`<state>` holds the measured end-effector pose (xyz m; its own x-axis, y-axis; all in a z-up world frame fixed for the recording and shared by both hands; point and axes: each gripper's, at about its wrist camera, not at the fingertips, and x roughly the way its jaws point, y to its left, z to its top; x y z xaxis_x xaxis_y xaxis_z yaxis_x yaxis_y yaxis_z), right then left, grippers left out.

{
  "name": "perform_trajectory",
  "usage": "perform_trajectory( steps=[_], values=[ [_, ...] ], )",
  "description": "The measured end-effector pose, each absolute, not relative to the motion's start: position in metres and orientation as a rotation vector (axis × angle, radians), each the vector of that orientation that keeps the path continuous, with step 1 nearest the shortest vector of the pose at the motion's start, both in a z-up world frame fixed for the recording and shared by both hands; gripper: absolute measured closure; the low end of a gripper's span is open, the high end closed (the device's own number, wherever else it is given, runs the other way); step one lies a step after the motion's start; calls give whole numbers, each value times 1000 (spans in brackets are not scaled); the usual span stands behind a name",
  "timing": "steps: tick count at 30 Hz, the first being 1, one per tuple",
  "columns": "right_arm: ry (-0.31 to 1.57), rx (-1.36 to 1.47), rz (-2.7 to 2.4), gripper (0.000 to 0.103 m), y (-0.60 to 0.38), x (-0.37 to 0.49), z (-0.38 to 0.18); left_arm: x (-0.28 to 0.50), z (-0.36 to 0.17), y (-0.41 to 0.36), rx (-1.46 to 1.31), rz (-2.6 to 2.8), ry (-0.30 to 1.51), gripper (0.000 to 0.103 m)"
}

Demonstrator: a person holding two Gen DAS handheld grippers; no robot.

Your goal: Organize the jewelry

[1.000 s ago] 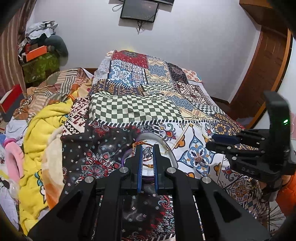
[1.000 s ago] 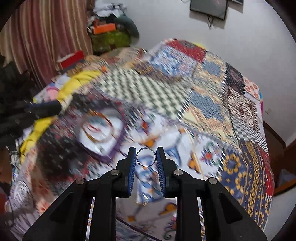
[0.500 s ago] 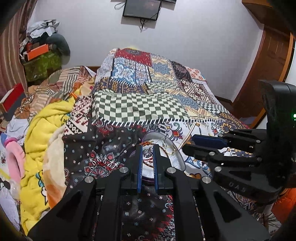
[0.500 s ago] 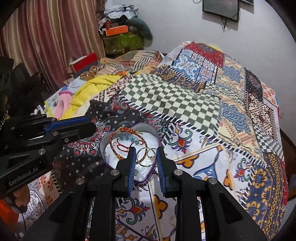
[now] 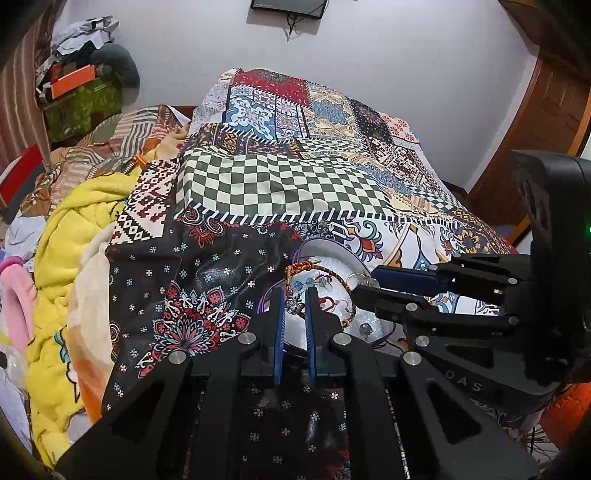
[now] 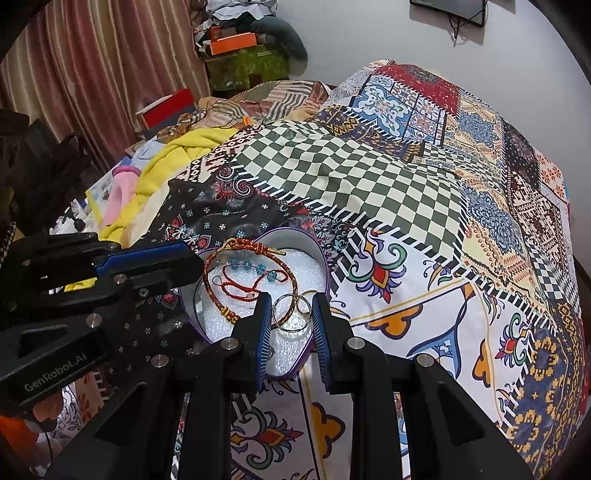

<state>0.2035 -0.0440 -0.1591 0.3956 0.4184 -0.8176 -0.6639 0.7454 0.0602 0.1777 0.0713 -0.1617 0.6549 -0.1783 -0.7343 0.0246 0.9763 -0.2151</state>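
The right gripper [image 6: 289, 325] hangs over the near lobe of a heart-shaped box [image 6: 321, 254], its jaws spread with a clear gap. Two thin rings [image 6: 293, 314] lie between the blue pads [image 6: 263, 343]; neither pad visibly presses them, and whether they rest on the white foam lining cannot be told.

At about 9 o'clock in the right wrist view the left gripper [image 6: 192, 264] reaches in over the box's left edge. In its own view the left gripper [image 5: 294, 301] has its jaws narrowed to a small slot at the box's near rim; something small and dark shows in the slot, but whether it is pinched cannot be told.

Farther in, toward 12 o'clock from the rings, a red-and-gold braided bracelet [image 6: 245, 245] curls on the foam, with a string of blue beads [image 6: 251, 266] and a thin red cord [image 6: 236, 288] inside its loop.

The box sits on a patchwork bedspread [image 6: 369, 177]. At 10 o'clock lies a yellow blanket [image 6: 173, 155]. Beyond it, at 11 o'clock, a striped curtain [image 6: 92, 74] hangs, and a screen [image 6: 447, 9] is mounted on the wall at 1 o'clock.
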Motion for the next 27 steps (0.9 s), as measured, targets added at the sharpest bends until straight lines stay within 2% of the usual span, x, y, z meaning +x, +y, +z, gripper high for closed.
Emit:
perform_trajectory(
  steps=[13, 15, 17, 19, 27],
  values=[
    [954, -291, 706, 83, -48, 200, -153, 174, -150, 62, -150, -110, 841, 94],
    [948, -286, 705, 82, -52, 198, -149, 172, -147, 62, -149, -106, 835, 89],
    [935, -276, 700, 77, -57, 197, -142, 169, -141, 61, -147, -99, 824, 78],
    [916, -259, 692, 73, -62, 194, -134, 167, -135, 61, -141, -92, 811, 74],
    [835, -210, 645, 69, -94, 184, -101, 153, -109, 51, -113, -88, 759, 69]
  ],
)
